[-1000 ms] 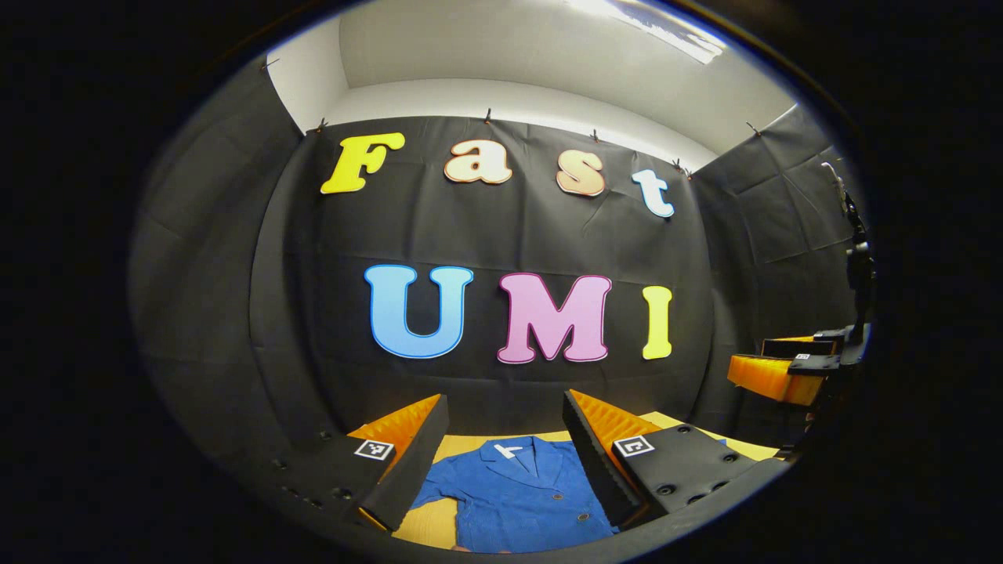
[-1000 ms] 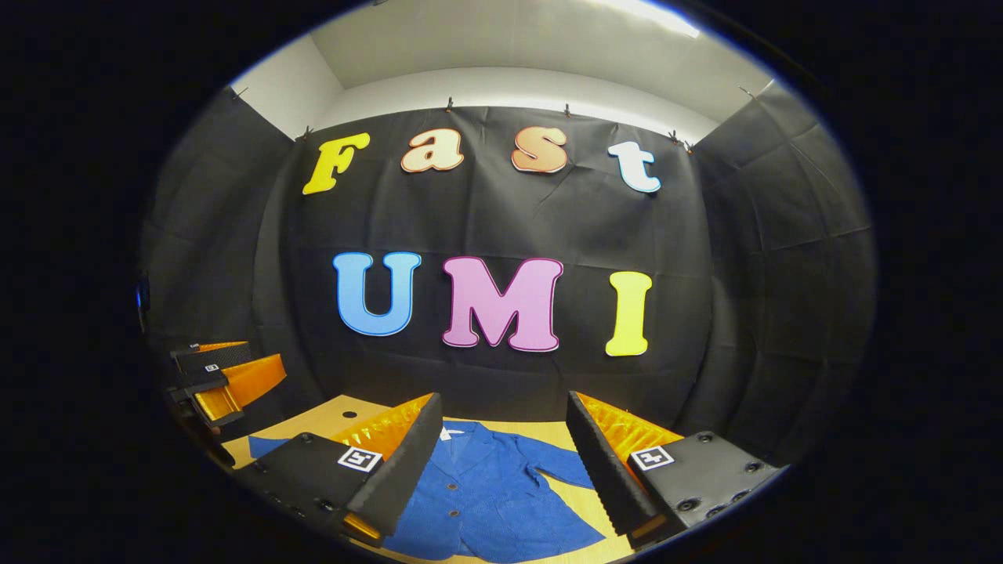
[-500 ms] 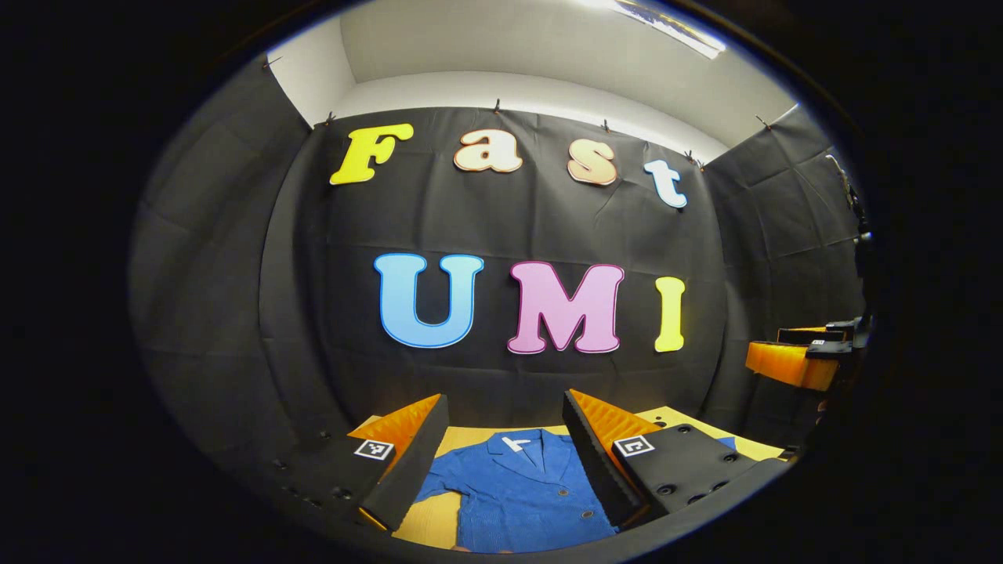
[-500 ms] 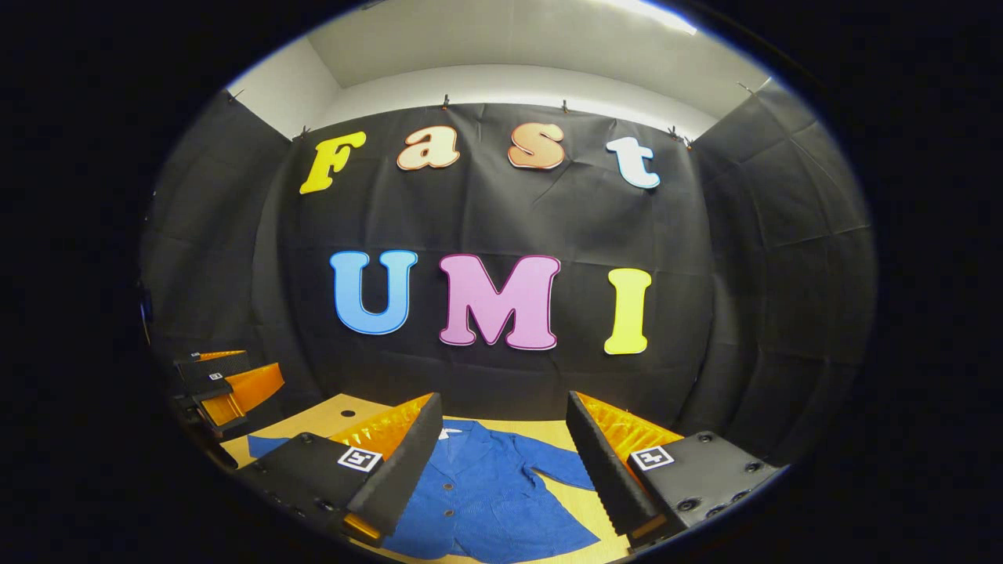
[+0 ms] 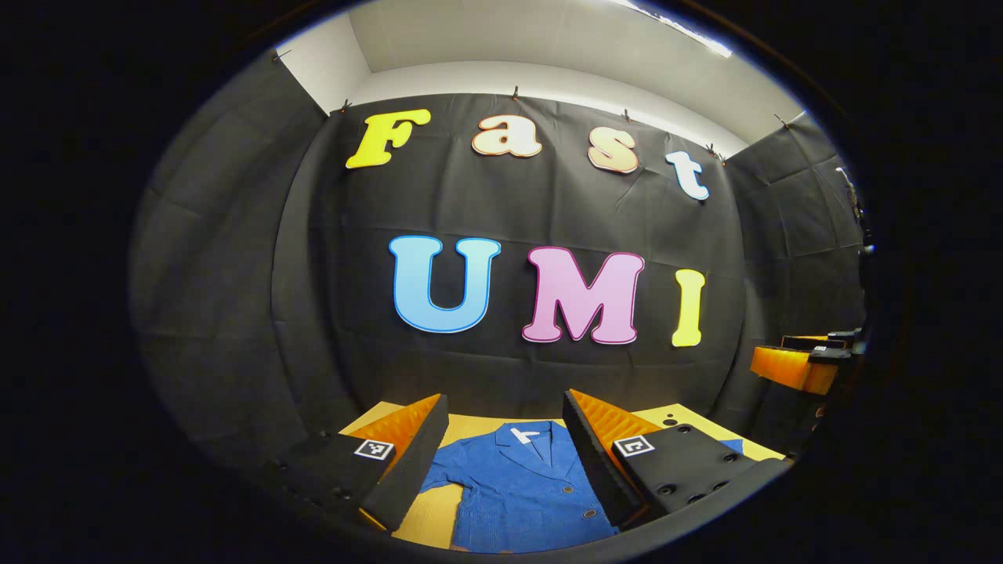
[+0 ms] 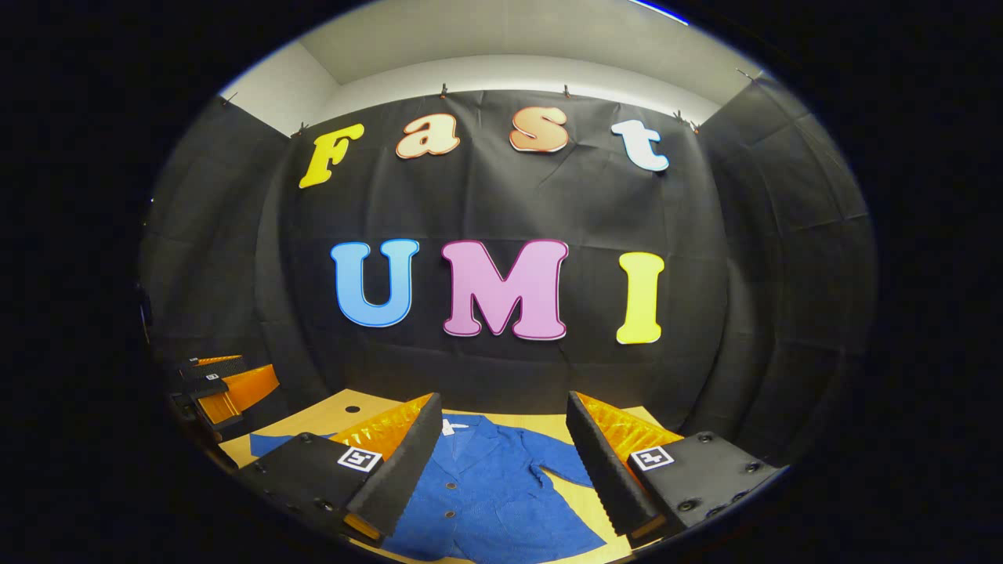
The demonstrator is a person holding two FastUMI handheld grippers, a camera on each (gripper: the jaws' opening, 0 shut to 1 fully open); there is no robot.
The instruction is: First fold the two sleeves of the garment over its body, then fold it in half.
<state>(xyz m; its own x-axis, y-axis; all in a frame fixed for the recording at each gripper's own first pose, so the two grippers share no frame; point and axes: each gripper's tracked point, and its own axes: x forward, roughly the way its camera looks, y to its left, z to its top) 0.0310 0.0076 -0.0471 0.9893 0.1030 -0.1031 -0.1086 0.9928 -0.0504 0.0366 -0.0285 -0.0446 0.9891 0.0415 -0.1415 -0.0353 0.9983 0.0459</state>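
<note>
Black cloth walls close in the booth, and a pale wooden desk (image 5: 478,427) sits low in front of them. One blue garment (image 5: 521,489) lies flat on it, collar toward the back wall, front buttoned, both sleeves spread out to the sides and not yet folded.

Two hand-held grippers hang above the near edge of the desk, well clear of the cloth. The left hand-held gripper (image 5: 505,439) has its fingers wide apart with nothing between them; past them the left gripper view shows the collar with its white label (image 5: 523,433) and the sleeve on that side. The same view catches the other tool far off at the right edge (image 5: 799,364).

The right hand-held gripper (image 6: 505,439) is likewise spread open and empty. Its view takes in the opposite sleeve (image 6: 560,470) running out across the bare wood, three buttons down the front, and a small round hole in the desk (image 6: 353,409) near the back left corner. The left tool shows there at the far left (image 6: 223,384), with a sleeve tip (image 6: 270,445) below it.
</note>
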